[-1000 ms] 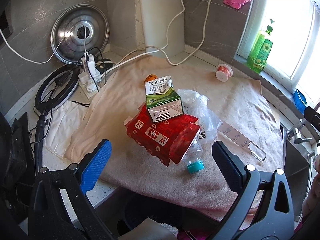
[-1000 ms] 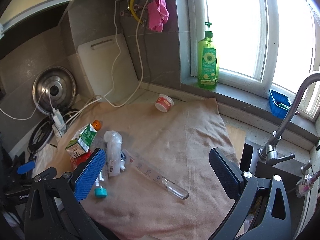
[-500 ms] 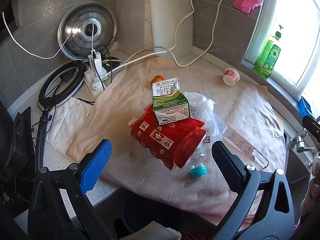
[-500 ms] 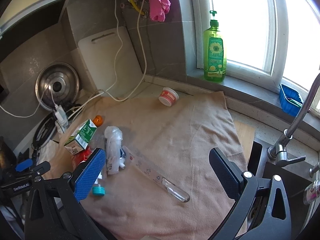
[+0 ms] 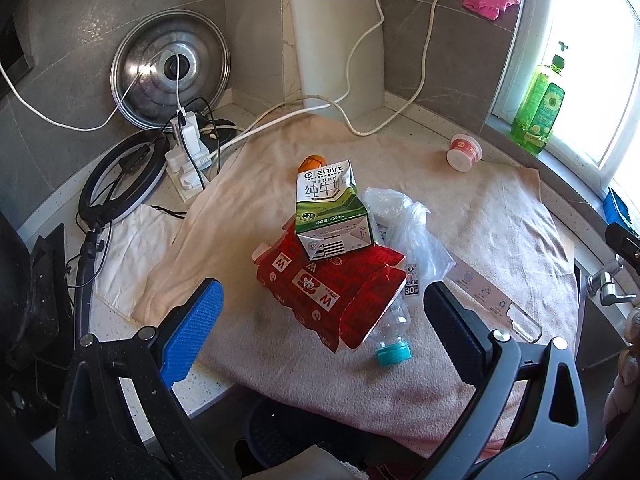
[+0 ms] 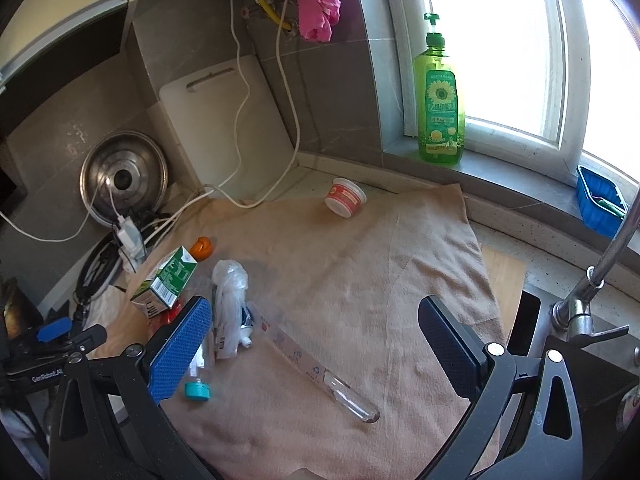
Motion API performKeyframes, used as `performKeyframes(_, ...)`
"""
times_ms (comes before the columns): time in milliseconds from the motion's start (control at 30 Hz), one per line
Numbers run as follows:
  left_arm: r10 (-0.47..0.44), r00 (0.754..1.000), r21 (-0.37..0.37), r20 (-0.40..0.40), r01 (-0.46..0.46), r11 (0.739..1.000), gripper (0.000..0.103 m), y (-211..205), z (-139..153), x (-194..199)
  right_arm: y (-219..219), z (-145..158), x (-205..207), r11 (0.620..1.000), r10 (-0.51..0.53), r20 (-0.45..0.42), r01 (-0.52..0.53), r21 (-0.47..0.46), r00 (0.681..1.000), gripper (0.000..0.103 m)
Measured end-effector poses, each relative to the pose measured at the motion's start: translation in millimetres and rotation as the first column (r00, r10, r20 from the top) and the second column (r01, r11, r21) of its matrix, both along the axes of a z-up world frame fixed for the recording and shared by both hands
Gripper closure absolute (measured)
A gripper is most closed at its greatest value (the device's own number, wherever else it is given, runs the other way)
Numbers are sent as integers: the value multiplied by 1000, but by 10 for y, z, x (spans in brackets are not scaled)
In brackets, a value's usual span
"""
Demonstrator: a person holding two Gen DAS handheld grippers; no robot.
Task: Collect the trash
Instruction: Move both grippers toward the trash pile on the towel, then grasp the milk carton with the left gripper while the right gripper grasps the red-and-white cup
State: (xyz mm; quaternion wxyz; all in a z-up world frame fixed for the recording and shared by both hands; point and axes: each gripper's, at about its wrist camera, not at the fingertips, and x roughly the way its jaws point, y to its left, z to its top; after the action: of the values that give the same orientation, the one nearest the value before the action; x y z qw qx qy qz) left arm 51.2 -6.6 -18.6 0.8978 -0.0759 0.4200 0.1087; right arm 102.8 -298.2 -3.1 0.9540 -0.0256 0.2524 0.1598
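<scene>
Trash lies on a beige cloth (image 5: 492, 216). A green-and-white milk carton (image 5: 330, 210) rests on a torn red wrapper (image 5: 332, 286), beside a crumpled clear bag (image 5: 404, 220), a plastic bottle with a teal cap (image 5: 393, 354) and an orange cap (image 5: 312, 161). A long clear tube package (image 6: 320, 368) lies to the right, and a small red-and-white cup (image 6: 345, 198) farther back. My left gripper (image 5: 320, 336) hovers open just short of the red wrapper. My right gripper (image 6: 316, 346) is open above the tube package.
A dark bin (image 5: 288, 436) sits below the counter edge under the left gripper. At the back stand a steel lid (image 5: 170, 68), a white cutting board (image 5: 336, 40), a power strip with cables (image 5: 188, 148) and a green soap bottle (image 6: 440, 96). A faucet (image 6: 596, 276) and sink are on the right.
Both grippers have drifted forward and slightly lower toward the trash; the objects appear a little nearer. Nothing has been taken hold of or shifted.
</scene>
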Motion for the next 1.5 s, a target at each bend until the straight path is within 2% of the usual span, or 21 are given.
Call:
performKeyframes(400,11,1000,-23,0,-11,1000,1,32,-19,106,-74,-27,259,999,52,-30,-52,11,998,1)
performKeyframes(600,32,999,-76,-11,-32,997,1,178,-45,190,-80,-48,490,996,92,-69,-91,9,993,1)
performKeyframes(800,38,999,-101,-23,-40,994,4,283,-46,357,-124,-32,921,995,102,-99,-100,25,990,1)
performKeyframes(867,35,999,-129,-26,-38,991,5,312,-51,425,-152,-37,1104,994,107,-117,-102,48,987,1)
performKeyframes(933,36,999,-154,-35,-41,987,10,335,-63,503,-166,-42,1283,993,106,-140,-98,63,984,1)
performKeyframes(1100,31,998,-209,-54,-41,977,11,354,-104,701,-182,-20,1693,989,122,-165,-106,106,979,1)
performKeyframes(1233,22,997,-223,-71,-38,974,14,343,-137,858,-121,7,1988,990,130,-166,-118,83,977,1)
performKeyframes(1500,57,989,-229,-134,-87,970,14,452,-254,1141,102,-10,2460,984,180,-187,-179,22,966,1)
